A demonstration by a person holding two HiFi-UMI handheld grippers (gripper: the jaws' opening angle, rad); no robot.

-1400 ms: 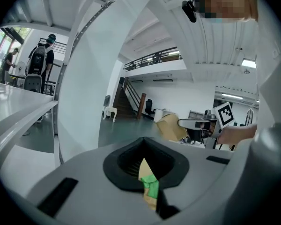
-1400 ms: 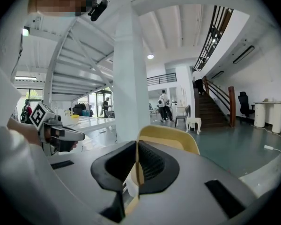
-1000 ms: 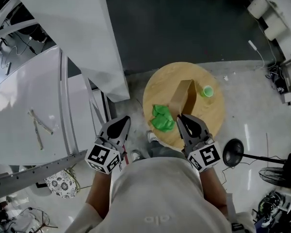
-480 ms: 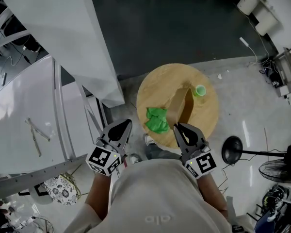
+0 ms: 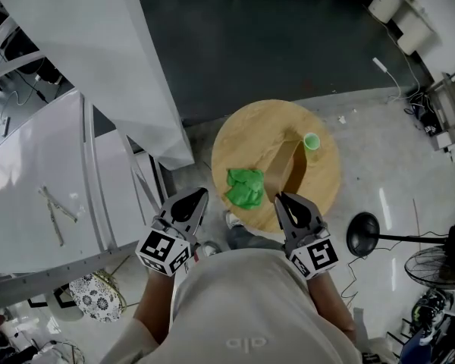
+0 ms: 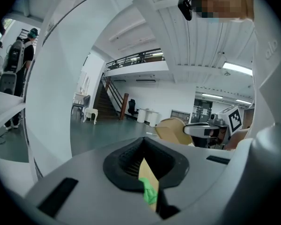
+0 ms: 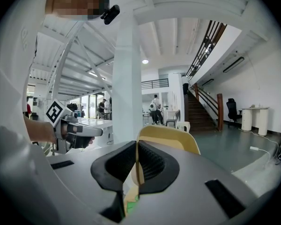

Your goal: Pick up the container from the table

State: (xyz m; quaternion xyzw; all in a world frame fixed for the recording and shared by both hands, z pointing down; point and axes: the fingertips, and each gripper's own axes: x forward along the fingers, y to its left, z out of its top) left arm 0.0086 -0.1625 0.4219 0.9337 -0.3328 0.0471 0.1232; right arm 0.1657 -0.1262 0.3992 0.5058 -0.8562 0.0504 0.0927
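Observation:
In the head view a tall tan container (image 5: 283, 165) stands on the round wooden table (image 5: 326, 180), casting a shadow to its right. A crumpled green thing (image 5: 245, 188) lies just left of it and a small green cup (image 5: 312, 141) sits behind it. My right gripper (image 5: 280, 199) hovers over the table's near edge, just short of the container, jaws together and empty. My left gripper (image 5: 199, 195) is off the table's left edge, also shut and empty. The right gripper view shows the container's top (image 7: 171, 137) beyond the shut right gripper (image 7: 137, 146). The shut left gripper (image 6: 144, 150) shows the container (image 6: 173, 131) to its right.
A slanted white column (image 5: 98, 59) and a white bench (image 5: 38, 188) with sticks on it stand to the left. A black round stand base (image 5: 364, 236) and a fan (image 5: 432, 268) sit on the floor at the right. The person's shoe (image 5: 232, 218) is under the table's near edge.
Both grippers have drawn back a little from the table toward the person. The right tip, earlier beside the container's near end, now sits short of it. Jaws unchanged.

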